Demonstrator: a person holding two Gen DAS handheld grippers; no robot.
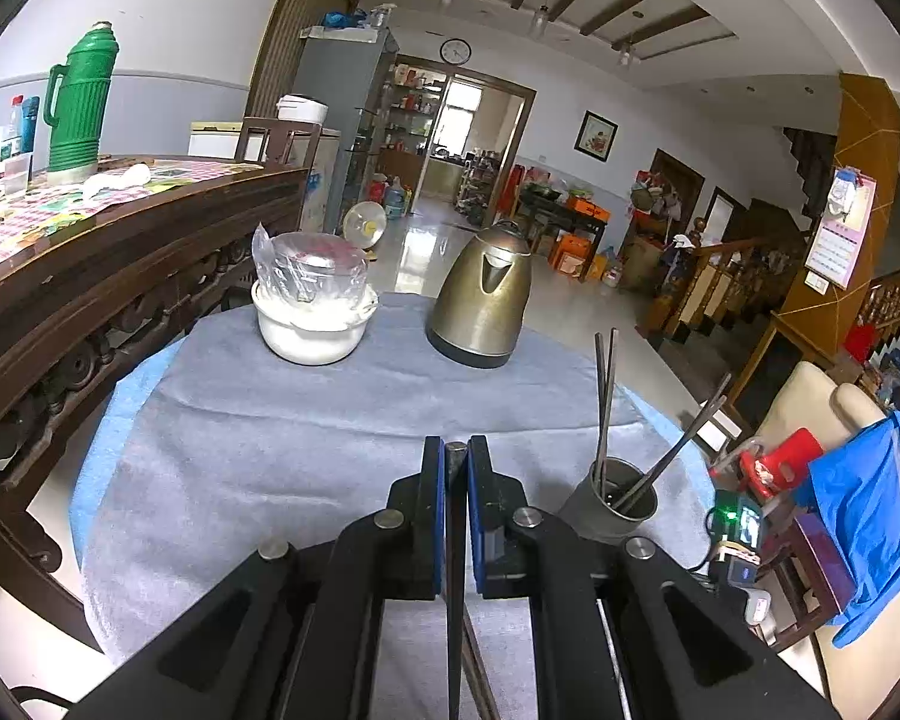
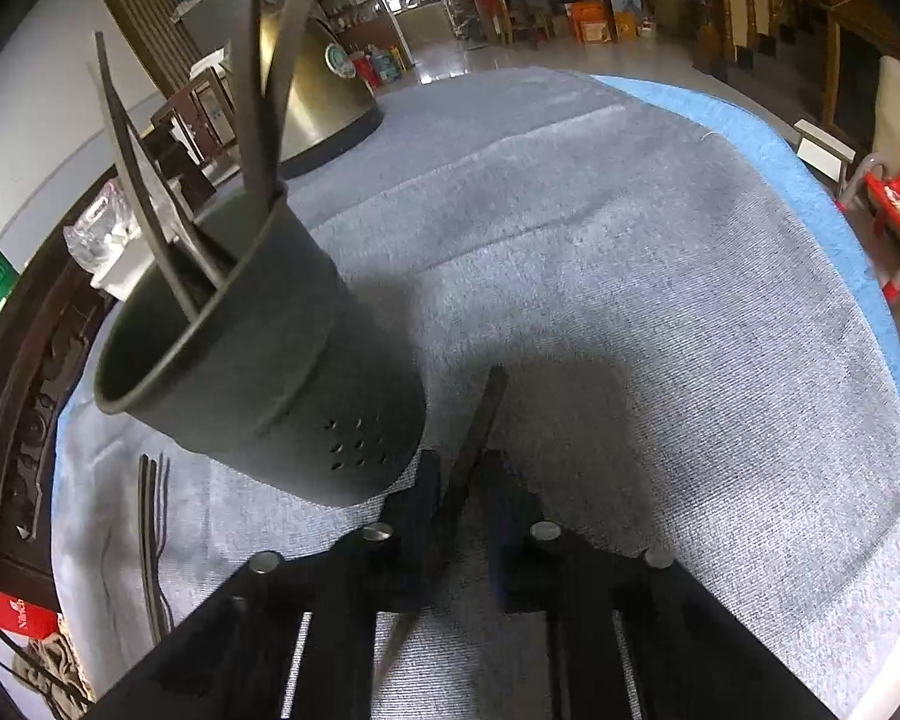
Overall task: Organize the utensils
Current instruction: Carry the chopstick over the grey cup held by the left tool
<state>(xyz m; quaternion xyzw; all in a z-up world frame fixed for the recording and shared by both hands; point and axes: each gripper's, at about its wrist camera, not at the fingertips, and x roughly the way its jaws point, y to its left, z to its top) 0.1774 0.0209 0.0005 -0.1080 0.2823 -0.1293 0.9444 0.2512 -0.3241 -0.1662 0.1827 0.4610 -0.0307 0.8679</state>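
In the left wrist view my left gripper (image 1: 456, 450) is shut on a dark chopstick (image 1: 456, 630) that stands between its blue pads, above the grey cloth. A second thin stick slants off beneath the jaws. To its right stands the grey utensil holder (image 1: 615, 501) with several chopsticks (image 1: 605, 396) leaning in it. In the right wrist view my right gripper (image 2: 463, 462) is shut on another dark chopstick (image 2: 489, 405), whose tip pokes forward low over the cloth. The perforated holder (image 2: 258, 372) is just to the left of it. A few chopsticks (image 2: 153, 540) lie on the cloth at the left.
A brass-coloured kettle (image 1: 483, 294) and a white bowl (image 1: 312, 336) with a plastic bag on top stand at the far side of the round table (image 1: 240, 420). A dark wooden sideboard (image 1: 90, 276) runs along the left. Chairs and clutter (image 1: 858, 492) crowd the right edge.
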